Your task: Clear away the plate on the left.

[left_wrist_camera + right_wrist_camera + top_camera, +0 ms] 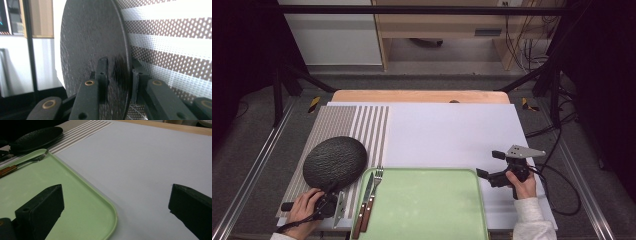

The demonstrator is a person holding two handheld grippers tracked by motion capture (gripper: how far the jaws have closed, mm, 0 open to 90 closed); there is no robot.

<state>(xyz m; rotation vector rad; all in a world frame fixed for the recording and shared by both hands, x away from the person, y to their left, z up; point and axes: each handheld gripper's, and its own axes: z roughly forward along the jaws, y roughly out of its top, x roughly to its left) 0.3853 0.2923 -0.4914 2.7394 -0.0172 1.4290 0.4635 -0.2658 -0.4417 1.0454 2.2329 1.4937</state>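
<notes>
A round black textured plate (334,162) rests over the striped placemat (337,125) at the left. My left gripper (331,194) is shut on the plate's near rim; the left gripper view has the plate (92,42) on edge between the two fingers (102,72). A light green tray (427,205) lies at the front centre, with a fork (375,192) and a knife (363,205), both wooden-handled, at its left edge. My right gripper (488,165) stands open just right of the tray, nothing between its fingers (42,207), over the tray's corner (110,220) and the white mat (140,170).
A large white mat (452,132) covers most of the table, with a wooden table edge (422,96) behind it. Cables (562,175) trail off the right side. Dark frame legs stand at both far corners.
</notes>
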